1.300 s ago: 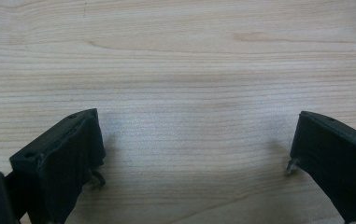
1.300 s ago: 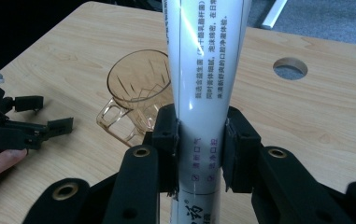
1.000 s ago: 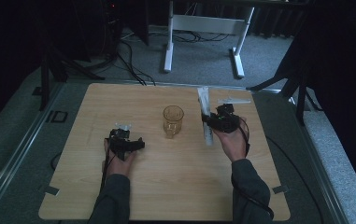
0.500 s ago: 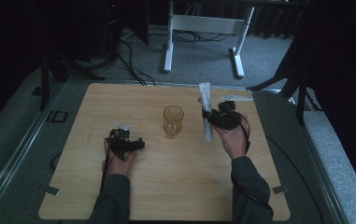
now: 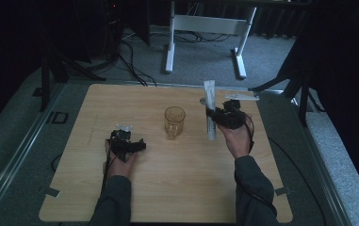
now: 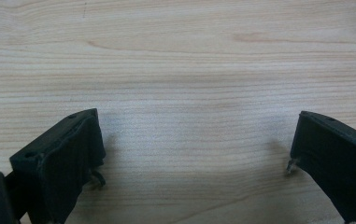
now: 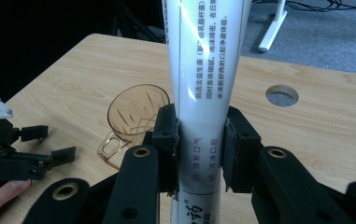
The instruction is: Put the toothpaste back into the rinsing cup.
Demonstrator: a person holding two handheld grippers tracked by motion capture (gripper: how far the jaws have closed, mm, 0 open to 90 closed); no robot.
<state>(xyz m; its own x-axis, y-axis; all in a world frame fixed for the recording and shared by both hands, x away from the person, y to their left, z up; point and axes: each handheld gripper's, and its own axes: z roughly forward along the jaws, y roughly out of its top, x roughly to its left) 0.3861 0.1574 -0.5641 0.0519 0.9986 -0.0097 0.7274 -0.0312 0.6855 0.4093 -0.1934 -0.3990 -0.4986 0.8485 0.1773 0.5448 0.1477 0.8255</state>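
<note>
Right tool (image 5: 213, 116) is clamped on a white toothpaste tube (image 5: 209, 109), both jaws pressed against its sides in the right gripper view (image 7: 199, 140); the tube (image 7: 206, 70) runs up past the top of that view and down below the jaws. In the high view the tube is lifted and tilted, upper end toward the far edge of the surface (image 5: 120, 101), lower end just right of the glass cup (image 5: 174, 121), with a small gap between them. The cup (image 7: 136, 116) stands upright near the middle of the surface, handle toward the near side. Left tool (image 5: 132, 145) sits low over the left-centre of the surface, jaws wide apart with nothing between them; the left gripper view shows bare wood (image 6: 189, 70) between the 2 jaws. The 2 tools are well apart, the cup between them. Wide bare wood on the near half and along the left edge; far-left corner also bare. A round cable hole (image 7: 282, 94) sits near the far right edge, behind the tube. Right hand (image 5: 236, 139) is close to the right edge of the surface. Beyond the far edge: grey floor (image 5: 205, 66), a white frame's legs (image 5: 170, 42) and loose cables (image 5: 132, 61).
</note>
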